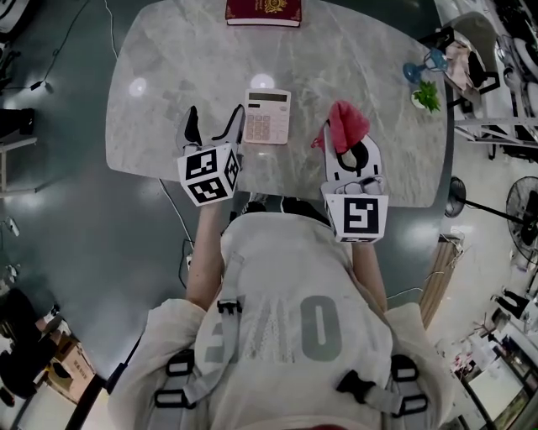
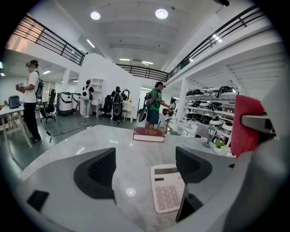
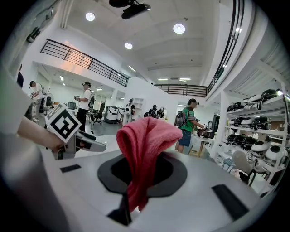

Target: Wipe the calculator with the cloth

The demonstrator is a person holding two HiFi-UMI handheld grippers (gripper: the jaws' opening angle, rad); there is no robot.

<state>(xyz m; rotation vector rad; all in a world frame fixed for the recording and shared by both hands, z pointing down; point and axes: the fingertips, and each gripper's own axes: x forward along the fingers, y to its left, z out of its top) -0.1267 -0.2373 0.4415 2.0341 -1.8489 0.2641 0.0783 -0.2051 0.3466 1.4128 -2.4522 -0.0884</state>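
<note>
A pale pink calculator [image 1: 267, 117] lies flat near the middle of the marble table [image 1: 168, 76]; in the left gripper view the calculator [image 2: 168, 188] sits just ahead of the right jaw. My left gripper [image 1: 213, 124] hangs open immediately left of it, nothing between its jaws. My left gripper [image 2: 144, 168] shows bare table in the gap. My right gripper [image 1: 345, 138] is shut on a red cloth [image 1: 345, 124], held right of the calculator. The cloth [image 3: 144, 152] stands bunched up out of my right gripper [image 3: 136, 181].
A dark red book [image 1: 263, 12] lies at the table's far edge, also in the left gripper view as the book [image 2: 148, 134]. A small potted plant [image 1: 426, 97] and a blue lamp [image 1: 420, 67] stand at the right rim. Several people stand in the room beyond.
</note>
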